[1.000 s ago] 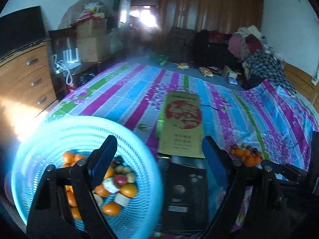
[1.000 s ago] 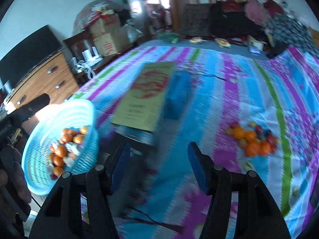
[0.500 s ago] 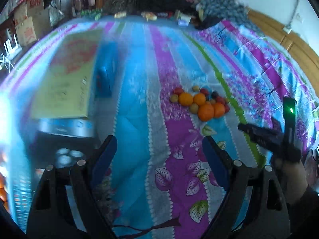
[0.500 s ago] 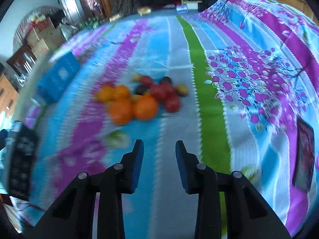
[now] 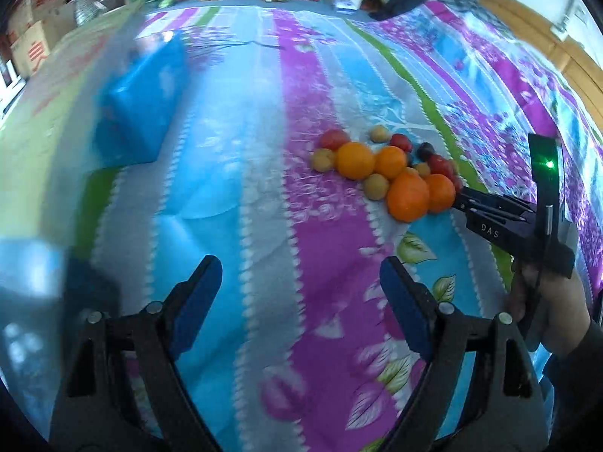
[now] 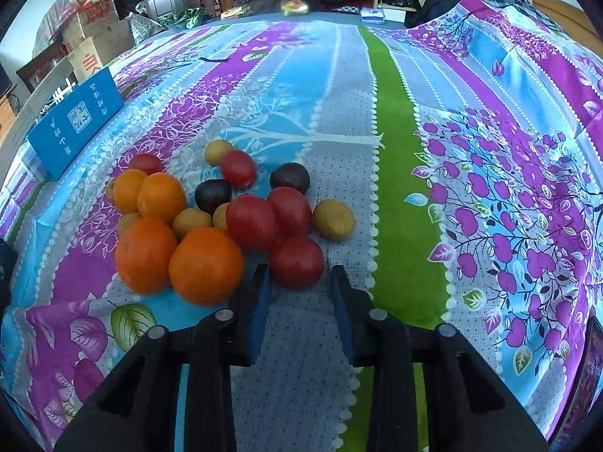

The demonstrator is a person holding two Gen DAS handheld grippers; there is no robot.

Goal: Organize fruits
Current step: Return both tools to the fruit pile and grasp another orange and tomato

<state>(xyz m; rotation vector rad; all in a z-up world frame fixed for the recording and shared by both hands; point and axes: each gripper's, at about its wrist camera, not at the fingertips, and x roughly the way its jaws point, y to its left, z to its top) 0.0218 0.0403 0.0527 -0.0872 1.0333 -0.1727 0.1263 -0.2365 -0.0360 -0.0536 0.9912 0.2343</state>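
Note:
A pile of fruit lies on the striped bedspread (image 6: 392, 120): oranges (image 6: 205, 263), red fruits, dark plums (image 6: 289, 177) and small yellow ones (image 6: 333, 219). My right gripper (image 6: 299, 275) points down at the pile's near edge. Its jaws are closing, with the nearest red fruit (image 6: 297, 260) between the fingertips and the pads at its sides. In the left wrist view the pile (image 5: 407, 196) sits right of centre and the right gripper (image 5: 458, 197) touches its right side. My left gripper (image 5: 299, 267) hangs over bare bedspread, wide apart and closing slightly, with nothing between its fingers.
A blue box (image 6: 75, 124) lies left of the pile, also seen as the blue box (image 5: 139, 98) in the left wrist view. A person's hand (image 5: 554, 309) holds the right gripper. A dark flat object (image 6: 591, 376) lies at the bed's right edge. Clothes and cartons stand beyond the bed.
Both grippers swung away from the blue basket of fruit and dropped toward the pile on the bed. The right jaws narrowed from wide apart to the width of one red fruit.

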